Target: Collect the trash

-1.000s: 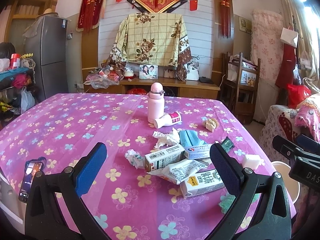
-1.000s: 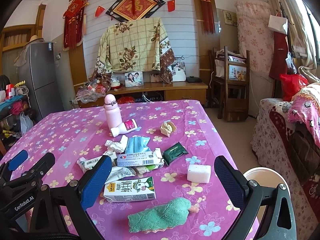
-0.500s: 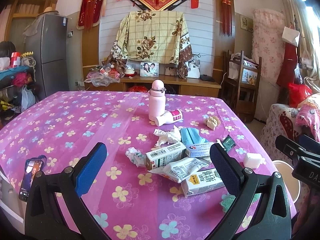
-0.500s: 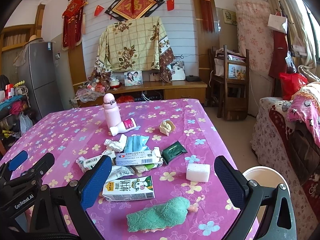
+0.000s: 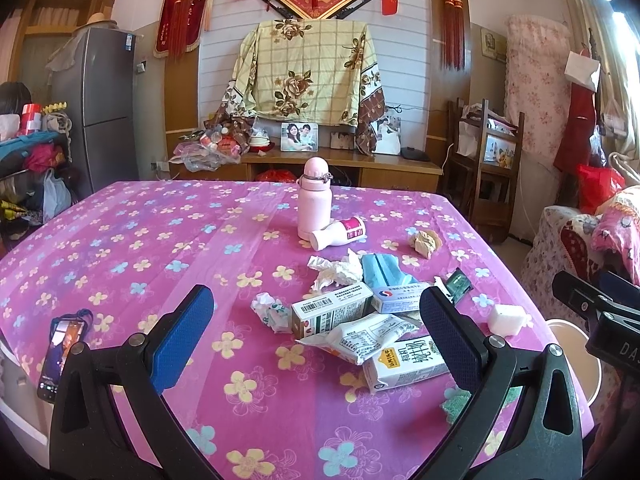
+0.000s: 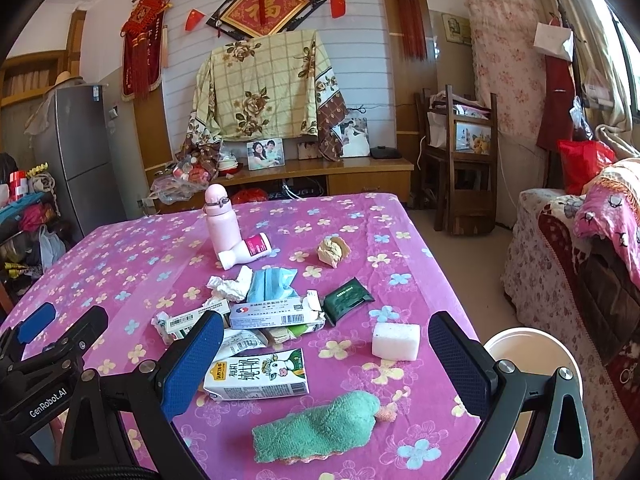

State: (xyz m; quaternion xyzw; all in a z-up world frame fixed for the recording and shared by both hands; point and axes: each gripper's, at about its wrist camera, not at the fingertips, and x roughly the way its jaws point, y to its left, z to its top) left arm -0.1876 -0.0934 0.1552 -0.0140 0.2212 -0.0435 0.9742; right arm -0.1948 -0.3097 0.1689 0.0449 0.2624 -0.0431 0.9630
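Observation:
A pile of trash lies on the pink flowered tablecloth (image 5: pixel 120 248): a milk carton (image 6: pixel 258 374), small boxes (image 6: pixel 276 314), a white wrapper (image 5: pixel 356 336), crumpled tissues (image 5: pixel 334 272), a blue face mask (image 6: pixel 270 284), a dark green packet (image 6: pixel 347 294) and a paper ball (image 6: pixel 332 250). My left gripper (image 5: pixel 316 340) is open and empty above the near table edge, just short of the pile. My right gripper (image 6: pixel 326 358) is open and empty, with the milk carton between its fingers' line of sight. A white bin (image 6: pixel 528 350) stands off the table's right edge.
A pink bottle (image 5: pixel 314 204) stands upright mid-table with a white bottle (image 5: pixel 340 234) lying against it. A white sponge (image 6: pixel 396 340) and a green cloth (image 6: pixel 320 426) lie near the right edge. A phone (image 5: pixel 60 352) lies at the left edge. A sofa (image 6: pixel 580 260) is on the right.
Both grippers have drifted slightly back and up, so the pile sits a little lower in view. Both stay open and empty.

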